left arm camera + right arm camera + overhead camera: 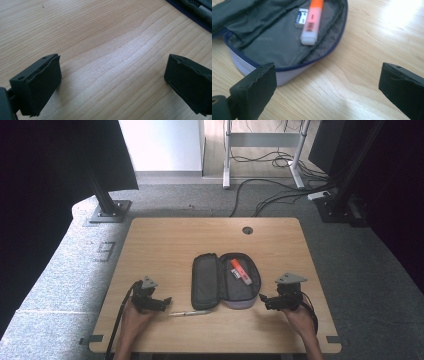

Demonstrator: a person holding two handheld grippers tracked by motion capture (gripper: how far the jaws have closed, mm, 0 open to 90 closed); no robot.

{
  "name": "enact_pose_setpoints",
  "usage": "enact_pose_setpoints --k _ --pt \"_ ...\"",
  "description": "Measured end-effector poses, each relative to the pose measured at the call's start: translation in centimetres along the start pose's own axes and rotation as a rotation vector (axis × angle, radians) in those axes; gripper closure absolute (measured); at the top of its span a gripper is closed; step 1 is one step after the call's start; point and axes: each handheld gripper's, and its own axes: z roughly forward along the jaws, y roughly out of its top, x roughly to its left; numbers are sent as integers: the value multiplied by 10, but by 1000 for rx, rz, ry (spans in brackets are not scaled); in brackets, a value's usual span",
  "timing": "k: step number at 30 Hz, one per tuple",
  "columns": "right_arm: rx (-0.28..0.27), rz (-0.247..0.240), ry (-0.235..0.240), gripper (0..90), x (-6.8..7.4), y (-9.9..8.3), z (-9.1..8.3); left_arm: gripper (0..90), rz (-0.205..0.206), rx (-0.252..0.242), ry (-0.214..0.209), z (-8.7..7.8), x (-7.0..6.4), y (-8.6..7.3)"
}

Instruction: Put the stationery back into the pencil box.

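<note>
- Left gripper (161,303): jaws spread wide, holding nothing; the left gripper view shows bare wood grain between them. It sits low over the near-left part of the table (165,240), jaws pointing right.
- Left hand (134,316) grips it from behind, forearm entering from the near edge; a black cable trails back along the wrist.
- Right gripper (263,300): jaws likewise spread wide and holding nothing. In the right gripper view its left jaw stands just in front of the case's near end; contact cannot be told.
- Right hand (299,316) holds it low at the near-right, jaws pointing left toward the case.
- Pen (190,313): slim, silvery, lies flat on the table between left gripper and case, just right of the left jaws, near the case's near-left corner.
- Pencil case (225,281): unzipped and laid open at table centre, dark grey lining, blue zip, pale lilac outer wall.
- Highlighter (313,21): orange, with pale cap, lies inside the right half; its printed label is too blurred to read.
- Eraser (301,17): white, with blue sleeve, touches the highlighter's side; print illegible.
- Faint lettering stamped on the lining, unreadable.
</note>
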Motion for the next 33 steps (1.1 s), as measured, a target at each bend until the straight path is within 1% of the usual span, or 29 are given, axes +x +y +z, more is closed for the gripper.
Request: enact_pose_setpoints --k 1,4,6,7,8,9,12,13,16,17,20,23,25,27,32,33 --pt "-3 8 -3 18 -2 -5 0 9 1 0 -1 0 0 0" --pt "-3 19 -3 19 -3 -9 1 11 2 0 -1 0 0 0" --pt "9 19 -9 21 -4 -14 2 12 3 -2 -3 0 0 0" --pt "15 30 -9 23 -6 -20 5 20 7 -3 -3 -1 0 -1" --pt "15 30 -9 23 -6 -20 5 24 7 -3 -3 -1 0 -1" --pt "23 40 -8 26 -7 -26 7 27 11 -5 -6 -1 0 -1" --pt "34 43 -12 27 -8 -31 9 33 13 -6 -10 -2 0 -1" --pt "42 52 -10 28 -10 -36 12 35 17 -8 -11 -2 0 -2" --pt "50 60 -11 28 -11 -40 14 35 18 -8 -12 -2 0 -2" --pt "58 70 -15 29 -13 -43 16 37 18 -8 -11 -2 0 -2" --pt "66 78 -19 30 -15 -46 18 38 23 -6 -8 -3 0 -2" --pt "52 78 -30 28 -17 -48 19 46 39 -3 11 -5 -2 -2" --pt "53 77 -32 24 -17 -48 19 49 44 -6 16 -8 -3 -1" --pt "54 75 -33 23 -17 -48 19 51 40 -14 16 -11 -4 -1" --pt "54 75 -34 22 -17 -48 19 74 32 -41 -13 -22 -5 1" --pt "54 75 -34 22 -17 -48 19 98 33 -46 -24 -24 -6 1"
